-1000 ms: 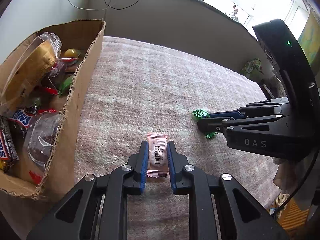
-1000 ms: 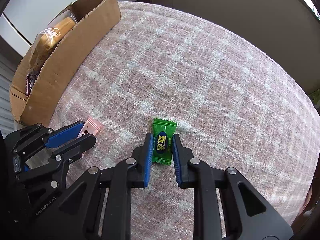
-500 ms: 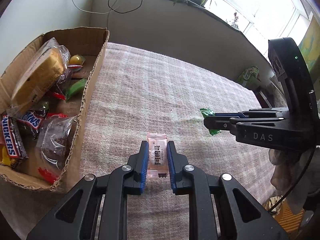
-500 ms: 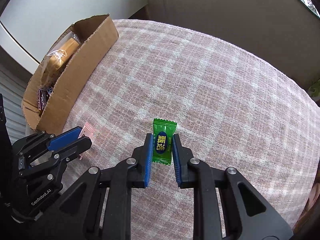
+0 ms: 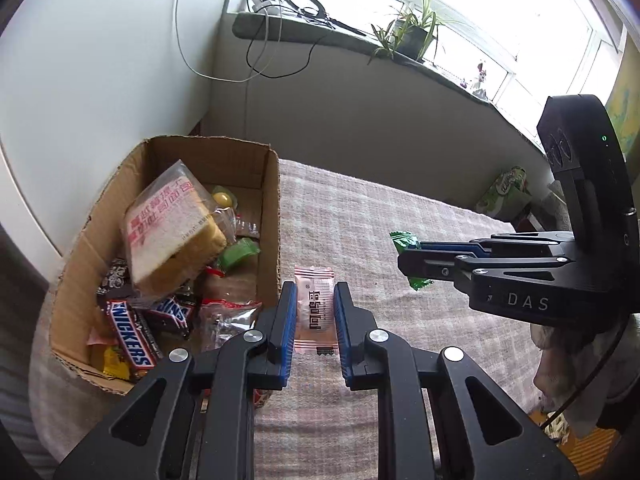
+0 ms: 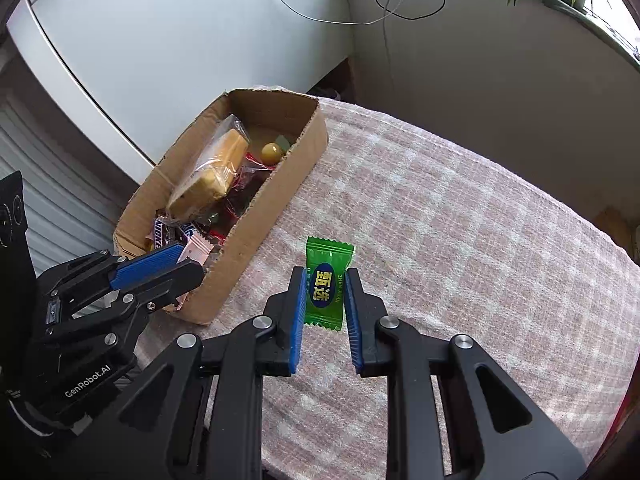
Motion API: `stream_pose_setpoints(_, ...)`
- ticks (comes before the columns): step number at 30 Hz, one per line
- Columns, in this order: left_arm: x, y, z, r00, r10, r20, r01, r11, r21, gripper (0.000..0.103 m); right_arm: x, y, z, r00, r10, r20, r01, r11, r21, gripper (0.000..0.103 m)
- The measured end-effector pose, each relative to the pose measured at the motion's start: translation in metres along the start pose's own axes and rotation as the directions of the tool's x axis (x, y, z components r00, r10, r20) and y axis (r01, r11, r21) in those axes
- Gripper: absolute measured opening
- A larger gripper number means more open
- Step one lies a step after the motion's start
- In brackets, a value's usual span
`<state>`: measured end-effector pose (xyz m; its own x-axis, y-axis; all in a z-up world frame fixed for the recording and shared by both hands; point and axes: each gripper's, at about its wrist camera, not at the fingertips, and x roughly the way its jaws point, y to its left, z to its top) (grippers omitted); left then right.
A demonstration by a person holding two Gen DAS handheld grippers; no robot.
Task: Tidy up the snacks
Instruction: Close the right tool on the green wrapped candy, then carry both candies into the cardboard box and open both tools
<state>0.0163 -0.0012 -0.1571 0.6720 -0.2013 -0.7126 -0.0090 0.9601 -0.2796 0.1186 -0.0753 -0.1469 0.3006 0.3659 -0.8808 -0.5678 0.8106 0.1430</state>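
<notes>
**Above the plaid cloth: both claws loaded, box at left**

Centre of the left wrist view: left claw [image 5: 314, 316] is pinching a small pink flat-sealed candy sachet [image 5: 314, 308] by its long edges, blue pads [image 5: 289, 320] pressed on both sides, sachet clear of the pink-and-white plaid cloth [image 5: 400, 216]. Centre of the right wrist view: right claw [image 6: 324, 300] is pinching a small green crimped-end candy wrapper with a blue oval label [image 6: 326, 280] the same way, top crimp sticking out past the tips.

Open brown cardboard box [image 5: 269, 216] sits left of centre in both views, already stacked with a clear-wrapped sponge cake slice [image 5: 172, 224], Snickers bars [image 5: 132, 340] and loose candies. In the right wrist view the left claw's tip overlaps the box's near corner.

Handling, my read:
- Both pieces look near weightless; light squeeze is enough.
- Film wrappers are slick and crinkle. Grip across the filled middle, as now, not on the crimped ends, which would fold and slip.
- Contents look small and firm; crush risk seems low, can't tell for sure.
- Light pieces may cling to the pads on release or flutter off target, so I'd drop low, inside the box walls.
- Box wall is thin, torn-edged card; a bump would likely shift it.

Likely step: carry both over the box opening.
</notes>
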Motion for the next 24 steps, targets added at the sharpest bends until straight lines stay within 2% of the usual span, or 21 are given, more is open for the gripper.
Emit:
stream_pose_setpoints(6, -0.019, 0.031, 0.002, 0.998, 0.055, 0.031, -0.054, 0.998, -0.030, 0.017, 0.011, 0.041, 0.016, 0.999, 0.042, 0.001, -0.042, 0.997, -0.060, 0.019)
stream_pose_setpoints(14, -0.032, 0.078, 0.007, 0.991, 0.128, 0.045, -0.123, 0.988, -0.098, 0.017, 0.035, 0.076, 0.023, 0.997, 0.075, -0.023, -0.077, 0.991, -0.108, 0.019)
stream_pose_setpoints(17, -0.035, 0.093, 0.009, 0.989, 0.140, 0.045, -0.133, 0.982, -0.135, 0.017, 0.039, 0.081, 0.028, 0.997, 0.078, -0.025, -0.080, 0.991, -0.111, 0.019)
stream_pose_setpoints(24, -0.028, 0.114, 0.027, 0.988, 0.145, 0.047, -0.136, 0.978, -0.157, 0.017, 0.045, 0.077, 0.057, 0.998, 0.063, 0.003, -0.063, 0.993, -0.100, 0.019)
